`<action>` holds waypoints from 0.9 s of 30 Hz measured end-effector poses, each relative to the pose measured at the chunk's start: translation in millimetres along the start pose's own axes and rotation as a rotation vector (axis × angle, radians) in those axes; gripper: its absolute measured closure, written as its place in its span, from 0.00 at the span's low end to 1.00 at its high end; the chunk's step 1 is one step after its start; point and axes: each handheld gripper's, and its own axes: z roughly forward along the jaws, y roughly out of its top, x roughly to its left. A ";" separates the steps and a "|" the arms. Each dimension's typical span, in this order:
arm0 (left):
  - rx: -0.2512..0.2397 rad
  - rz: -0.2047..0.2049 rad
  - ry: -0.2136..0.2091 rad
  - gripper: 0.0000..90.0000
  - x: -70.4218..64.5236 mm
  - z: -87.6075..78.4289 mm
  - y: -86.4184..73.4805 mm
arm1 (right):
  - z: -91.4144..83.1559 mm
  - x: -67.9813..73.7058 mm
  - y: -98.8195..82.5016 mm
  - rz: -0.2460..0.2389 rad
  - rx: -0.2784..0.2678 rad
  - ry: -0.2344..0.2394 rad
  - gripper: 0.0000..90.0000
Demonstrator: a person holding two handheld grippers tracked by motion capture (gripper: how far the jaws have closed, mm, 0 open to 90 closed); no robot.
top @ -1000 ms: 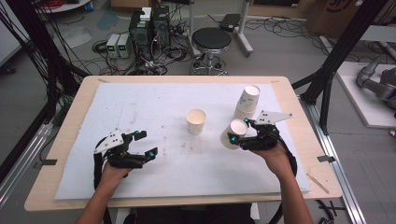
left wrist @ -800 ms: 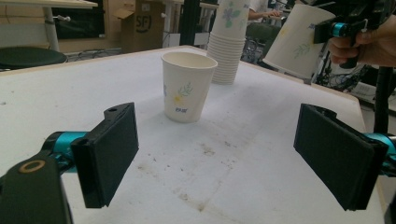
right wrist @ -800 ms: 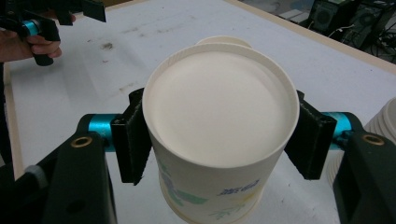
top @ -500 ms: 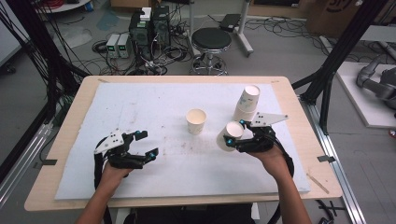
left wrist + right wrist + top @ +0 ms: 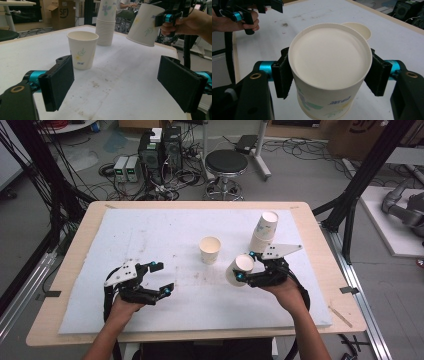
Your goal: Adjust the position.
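Observation:
My right gripper [image 5: 245,266] is shut on a white paper cup [image 5: 235,275], lifted off the table and tilted; in the right gripper view the pads [image 5: 283,75] press both sides of the cup [image 5: 329,65], whose closed flat end faces the camera. A second paper cup [image 5: 210,249] stands upright mid-table, to the left of the held one. My left gripper [image 5: 164,278] hovers open at the front left with nothing between its pads [image 5: 58,85]. From the left gripper view the standing cup [image 5: 82,50] is ahead, and the held cup [image 5: 143,25] hangs at upper right.
A tall stack of paper cups [image 5: 264,231] stands at the back right, close behind my right gripper. A white mat [image 5: 165,230] with brown stains covers the wooden table [image 5: 75,245]. Beyond the far edge are a stool [image 5: 226,162] and electronics on the floor.
The held cup has shifted slightly to the left with my right gripper. My left gripper has stayed where it was, open.

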 end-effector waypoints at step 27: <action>0.067 0.080 -0.172 0.16 -23.0 68.5 9.7 | 24.3 20.3 4.8 -0.020 0.013 0.115 0.37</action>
